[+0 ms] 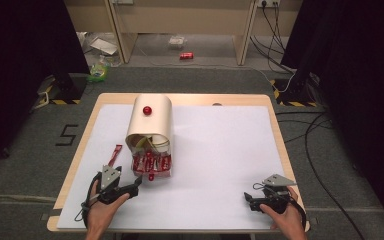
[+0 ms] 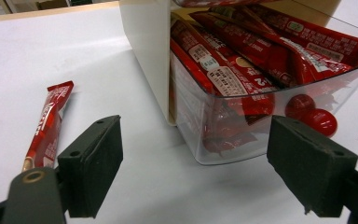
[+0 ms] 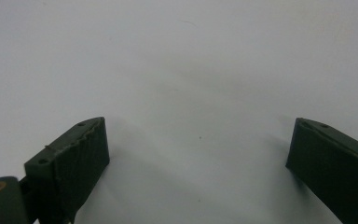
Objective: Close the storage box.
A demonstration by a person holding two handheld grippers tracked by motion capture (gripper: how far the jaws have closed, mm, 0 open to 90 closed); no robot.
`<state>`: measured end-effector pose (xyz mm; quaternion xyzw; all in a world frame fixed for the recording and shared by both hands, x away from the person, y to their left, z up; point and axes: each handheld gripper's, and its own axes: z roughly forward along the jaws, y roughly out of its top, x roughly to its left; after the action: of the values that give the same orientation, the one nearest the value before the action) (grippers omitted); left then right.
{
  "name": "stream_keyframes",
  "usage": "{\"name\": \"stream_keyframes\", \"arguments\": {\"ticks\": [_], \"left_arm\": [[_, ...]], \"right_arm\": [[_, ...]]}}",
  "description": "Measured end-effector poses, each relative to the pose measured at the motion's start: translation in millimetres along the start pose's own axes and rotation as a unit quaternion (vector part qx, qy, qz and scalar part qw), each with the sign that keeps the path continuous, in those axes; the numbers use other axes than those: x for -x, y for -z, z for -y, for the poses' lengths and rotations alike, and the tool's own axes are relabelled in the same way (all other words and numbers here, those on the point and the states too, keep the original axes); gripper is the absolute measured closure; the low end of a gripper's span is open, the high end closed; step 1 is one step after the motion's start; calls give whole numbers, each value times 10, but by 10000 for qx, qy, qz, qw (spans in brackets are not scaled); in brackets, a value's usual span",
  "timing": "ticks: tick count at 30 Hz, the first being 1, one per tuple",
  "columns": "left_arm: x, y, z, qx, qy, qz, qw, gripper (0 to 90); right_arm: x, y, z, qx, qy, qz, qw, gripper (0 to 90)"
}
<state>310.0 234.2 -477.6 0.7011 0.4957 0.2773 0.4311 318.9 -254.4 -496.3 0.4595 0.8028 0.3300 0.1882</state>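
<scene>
Hovering with jaws apart, the left tool (image 2: 193, 170) is facing the clear drawer (image 2: 261, 116) of red packets, while one loose packet (image 2: 46, 123) is lying on the bench (image 1: 220, 150) beside it. Swinging left and straddling its narrow width seems best. The right tool (image 3: 198, 163) is idling, jaws apart.

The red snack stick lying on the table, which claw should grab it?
Probably the left claw: the long red foil snack stick lies just beside it, jaws open. The right claw is far across.

The left gripper (image 1: 139, 184) is resting low in the person's left hand (image 1: 100, 210), jaws spread wide; the right gripper (image 1: 247, 199) is sitting near the edge, jaws gaping too.
</scene>
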Motion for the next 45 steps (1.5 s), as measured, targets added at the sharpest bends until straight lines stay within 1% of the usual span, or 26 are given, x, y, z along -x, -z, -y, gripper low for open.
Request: {"name": "stream_keyframes", "arguments": {"ticks": [7, 16, 28, 30, 34, 39, 45], "left_arm": [[-10, -49, -31, -3, -29, -38, 10000, 181], [-47, -114, -55, 26, -4, -14, 10000, 182], [-66, -197, -93, 67, 11, -90, 9999, 187], [-64, -206, -99, 69, -20, -105, 9999, 193], [-75, -226, -106, 77, 12, -101, 9999, 193], [-86, -247, -117, 69, 34, -96, 9999, 193], [-86, -284, -122, 43, 14, -120, 9999, 193]], "right_arm": [[0, 0, 0, -3, 0, 0, 10000, 58], [0, 0, 0, -4, -2, 0, 10000, 58], [0, 0, 0, 1, 1, -2, 10000, 58], [0, 0, 0, 0, 1, 0, 10000, 58], [0, 0, 0, -2, 0, 0, 10000, 58], [0, 0, 0, -2, 1, 1, 10000, 58], [0, 0, 0, -2, 2, 1, 10000, 58]]}}
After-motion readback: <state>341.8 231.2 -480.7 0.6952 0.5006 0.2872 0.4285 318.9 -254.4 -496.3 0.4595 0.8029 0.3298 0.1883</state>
